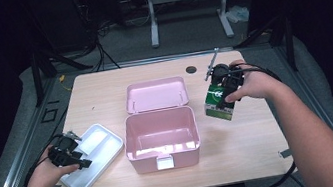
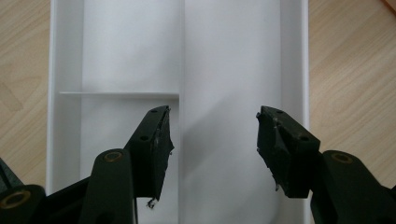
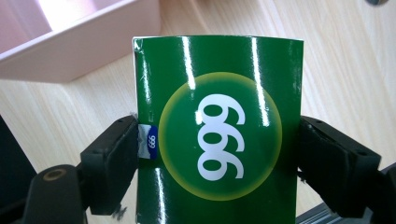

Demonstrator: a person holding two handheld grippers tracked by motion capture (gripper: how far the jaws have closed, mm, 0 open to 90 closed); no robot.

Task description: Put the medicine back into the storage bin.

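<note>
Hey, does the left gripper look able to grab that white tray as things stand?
Probably yes. The left gripper hangs open right above the white divided tray, its fingers straddling the middle divider, and the tray holds nothing that would block a grip on a wall or divider.

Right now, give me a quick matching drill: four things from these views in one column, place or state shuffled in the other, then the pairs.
Things:
1. green box
2. pink case
3. white tray
4. left tongs

Places or states:
A. open, lid folded back, middle of the table
B. clamped between the right tongs, held above the table
C. open, hovering over the tray with nothing between them
D. lying empty near the table's left front edge

Pairs: 1-B, 2-A, 3-D, 4-C
</note>
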